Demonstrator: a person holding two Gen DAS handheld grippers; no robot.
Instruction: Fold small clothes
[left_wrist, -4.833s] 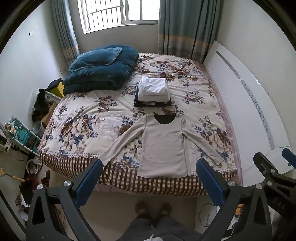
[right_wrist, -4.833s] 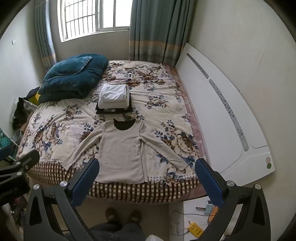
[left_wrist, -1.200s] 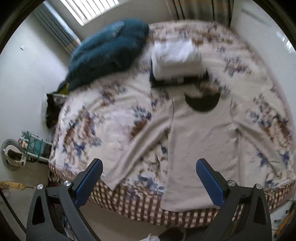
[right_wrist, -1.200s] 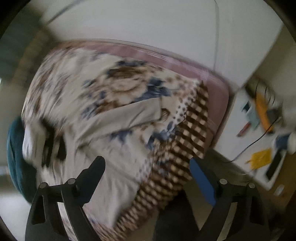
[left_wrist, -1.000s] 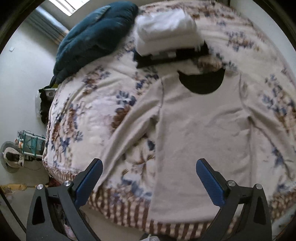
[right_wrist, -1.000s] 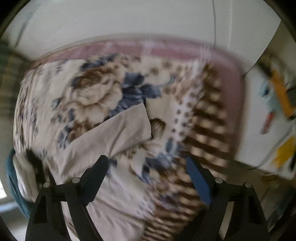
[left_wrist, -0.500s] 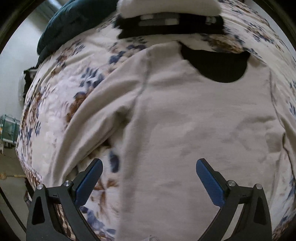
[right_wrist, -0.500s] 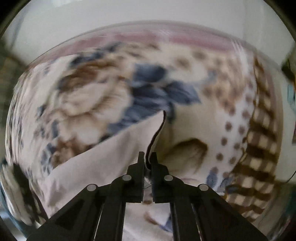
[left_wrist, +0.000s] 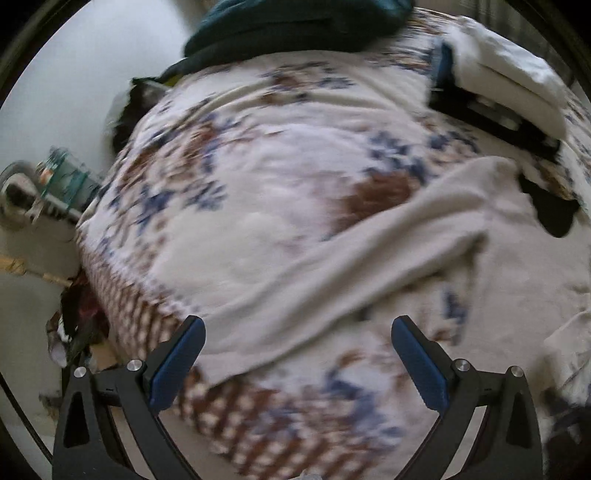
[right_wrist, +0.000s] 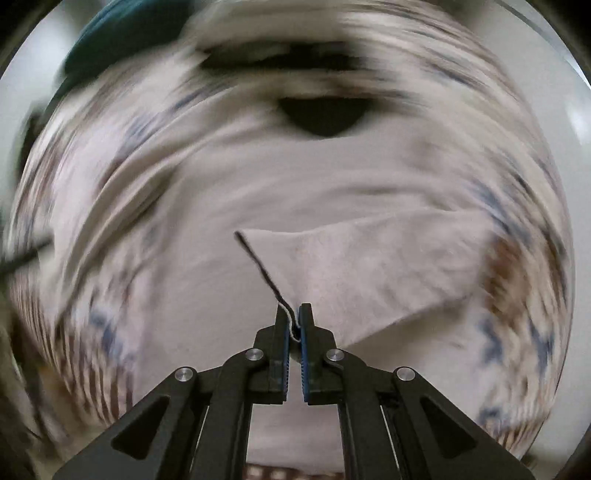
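- At the bottom centre of the right wrist view, the right gripper (right_wrist: 294, 325) is pinched tight on the cuff of one sleeve (right_wrist: 369, 273) of the beige shirt (right_wrist: 258, 177), which lies spread on the flowered bedspread (left_wrist: 258, 192).
- At the bottom of the left wrist view, the left gripper (left_wrist: 297, 354) stands wide and holds nothing, above the end of the other sleeve (left_wrist: 332, 273).
- The grip is only on the thin cuff edge; a quick swing, which the heavy blur suggests, could pull the cloth out of the jaws.
- Dragging the sleeve across could also tug the shirt body and crumple it, since nothing pins it down.
- The left cuff lies near the checked border at the lower left of the left view, where the bed drops away; a careless push could slide it over the side.
- In the upper right of that view, a stack of folded clothes (left_wrist: 498, 74) lies just beyond the collar, limiting room that way.
- A dark blue quilt (left_wrist: 295, 26) fills the top, well apart.
- The bedspread in the middle and left offers open room.
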